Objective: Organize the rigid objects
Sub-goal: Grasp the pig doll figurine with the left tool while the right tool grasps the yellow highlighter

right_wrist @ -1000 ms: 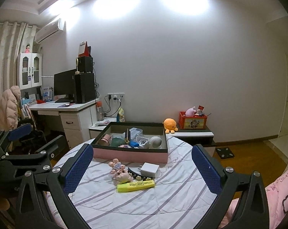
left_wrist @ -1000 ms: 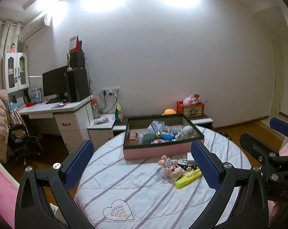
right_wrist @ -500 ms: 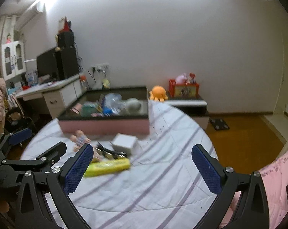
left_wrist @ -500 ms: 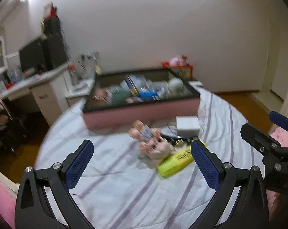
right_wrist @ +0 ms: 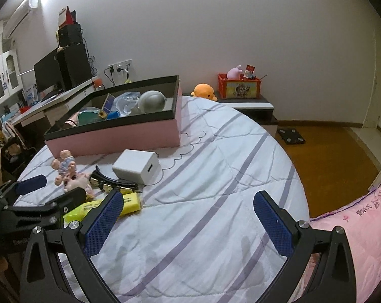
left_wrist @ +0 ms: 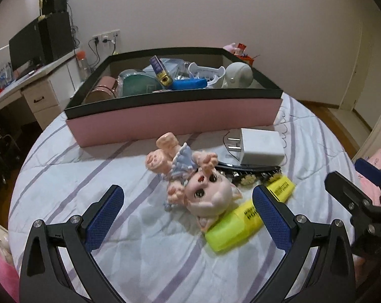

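Note:
A pink doll figure (left_wrist: 190, 181) lies on the striped cloth, its head resting on a yellow highlighter (left_wrist: 246, 219). My left gripper (left_wrist: 188, 217) is open just in front of the doll, fingers on either side of it. Behind them lie a black studded hair clip (left_wrist: 248, 171) and a white charger plug (left_wrist: 261, 146). A pink box (left_wrist: 175, 118) with a black rim holds several items. My right gripper (right_wrist: 188, 219) is open over bare cloth, right of the highlighter (right_wrist: 102, 207), doll (right_wrist: 69, 174) and charger (right_wrist: 137, 166). The left gripper's fingers (right_wrist: 31, 186) show at that view's left.
The round table (right_wrist: 215, 176) drops off to wood floor at the right. A desk (left_wrist: 26, 85) with a monitor stands at the left. A low shelf with an orange plush (right_wrist: 204, 92) and red crate (right_wrist: 238, 85) is behind. Pink bedding (right_wrist: 354, 222) is at lower right.
Both grippers have moved down and forward toward the table. The doll and highlighter now sit right between the left gripper's fingers. The right gripper has swung right. Nothing has been taken hold of.

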A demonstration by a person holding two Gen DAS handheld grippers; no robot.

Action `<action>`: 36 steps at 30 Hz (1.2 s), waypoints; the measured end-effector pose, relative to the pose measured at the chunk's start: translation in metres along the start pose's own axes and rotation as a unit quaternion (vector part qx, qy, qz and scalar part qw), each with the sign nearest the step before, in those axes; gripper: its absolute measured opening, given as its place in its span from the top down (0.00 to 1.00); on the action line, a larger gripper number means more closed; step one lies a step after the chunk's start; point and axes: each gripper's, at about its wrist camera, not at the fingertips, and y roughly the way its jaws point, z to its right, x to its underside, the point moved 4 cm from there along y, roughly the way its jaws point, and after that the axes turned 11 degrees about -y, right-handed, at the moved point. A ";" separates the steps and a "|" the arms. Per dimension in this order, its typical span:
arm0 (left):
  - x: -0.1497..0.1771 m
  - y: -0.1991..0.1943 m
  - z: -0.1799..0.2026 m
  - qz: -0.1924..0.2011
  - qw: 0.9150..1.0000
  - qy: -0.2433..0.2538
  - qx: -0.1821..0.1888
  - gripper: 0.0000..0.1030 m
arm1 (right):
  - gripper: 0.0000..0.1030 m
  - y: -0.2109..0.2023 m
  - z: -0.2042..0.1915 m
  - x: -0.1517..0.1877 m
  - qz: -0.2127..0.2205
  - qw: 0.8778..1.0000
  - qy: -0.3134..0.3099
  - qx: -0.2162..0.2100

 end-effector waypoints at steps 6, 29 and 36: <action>-0.003 0.019 -0.008 -0.034 0.999 -0.013 -0.010 0.00 | 0.00 0.003 0.005 0.003 -0.005 1.000 0.011 -0.006; 0.007 -0.009 -0.028 -0.023 1.000 0.019 -0.001 0.50 | 0.00 0.008 -0.008 0.004 -0.030 1.000 -0.004 0.001; 0.027 -0.032 -0.064 -0.016 1.000 0.011 -0.015 0.50 | 0.00 0.012 -0.044 0.000 -0.048 0.998 -0.021 -0.030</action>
